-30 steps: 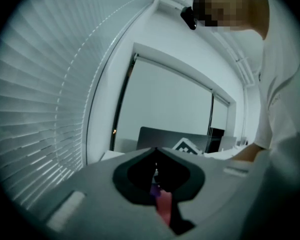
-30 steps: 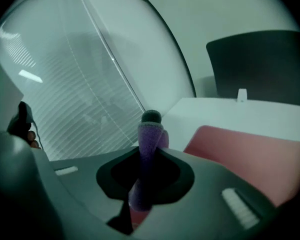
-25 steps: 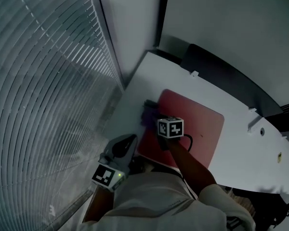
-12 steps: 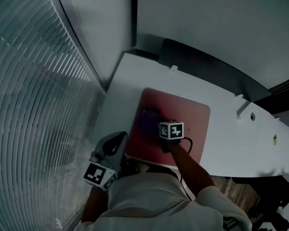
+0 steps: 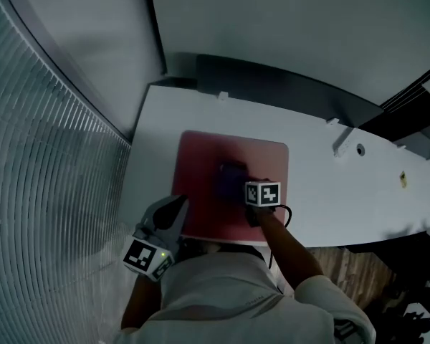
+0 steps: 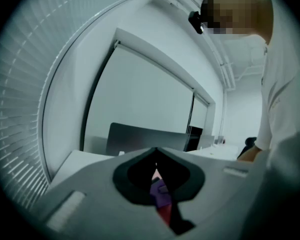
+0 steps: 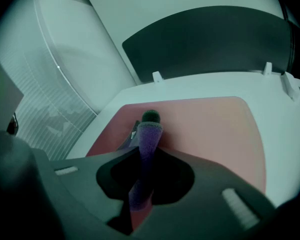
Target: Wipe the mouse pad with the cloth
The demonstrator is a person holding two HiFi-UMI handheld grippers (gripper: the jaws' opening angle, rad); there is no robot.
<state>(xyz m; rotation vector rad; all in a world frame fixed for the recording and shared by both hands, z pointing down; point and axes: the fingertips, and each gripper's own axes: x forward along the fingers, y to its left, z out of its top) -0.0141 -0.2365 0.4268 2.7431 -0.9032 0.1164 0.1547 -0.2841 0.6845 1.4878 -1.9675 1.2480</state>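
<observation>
Purple cloth pinched upright in right gripper, jaws closed on it, mid red mouse pad. Pad flat on white desk. Dark partition behind, slatted blinds left. Left gripper beside pad's near-left corner, jaws together, empty. Wood floor shows only in head view.

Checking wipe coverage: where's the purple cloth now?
Clamped in the right gripper, the purple cloth lies near the middle of the red mouse pad in the head view.
</observation>
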